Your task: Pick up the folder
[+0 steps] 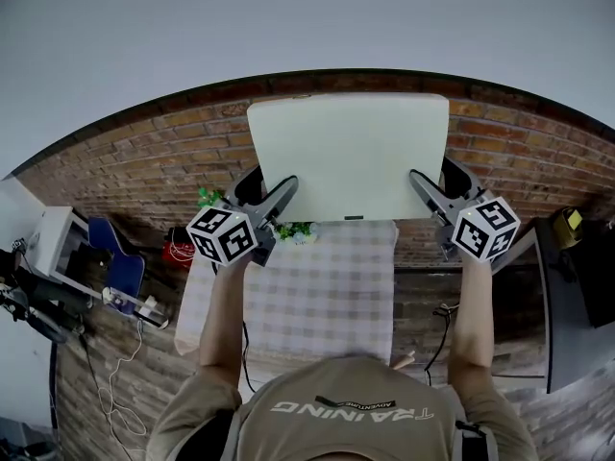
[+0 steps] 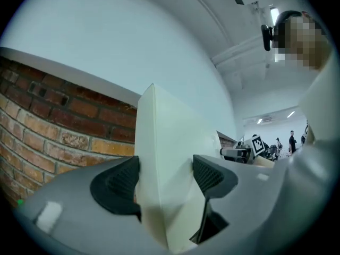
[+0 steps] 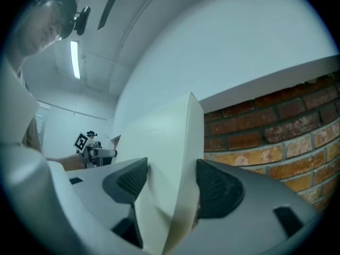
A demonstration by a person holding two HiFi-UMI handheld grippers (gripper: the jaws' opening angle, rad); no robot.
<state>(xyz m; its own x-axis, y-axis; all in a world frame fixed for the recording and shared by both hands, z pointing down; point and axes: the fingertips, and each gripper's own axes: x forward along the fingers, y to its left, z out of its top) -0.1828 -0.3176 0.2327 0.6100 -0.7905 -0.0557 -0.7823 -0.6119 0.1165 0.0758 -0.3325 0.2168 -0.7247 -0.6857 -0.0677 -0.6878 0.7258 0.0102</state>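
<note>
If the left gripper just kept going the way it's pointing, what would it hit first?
The folder: the left gripper is shut on its edge. Past that, probably the brick wall, though how far off is unclear.

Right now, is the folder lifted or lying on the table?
Lifted: left gripper and right gripper clamp the folder above the tablecloth.

One folder; two: left gripper, right gripper; one checked tablecloth.

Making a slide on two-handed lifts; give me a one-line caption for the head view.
Left gripper and right gripper clamp opposite edges of a cream folder above a checked tablecloth.
</note>
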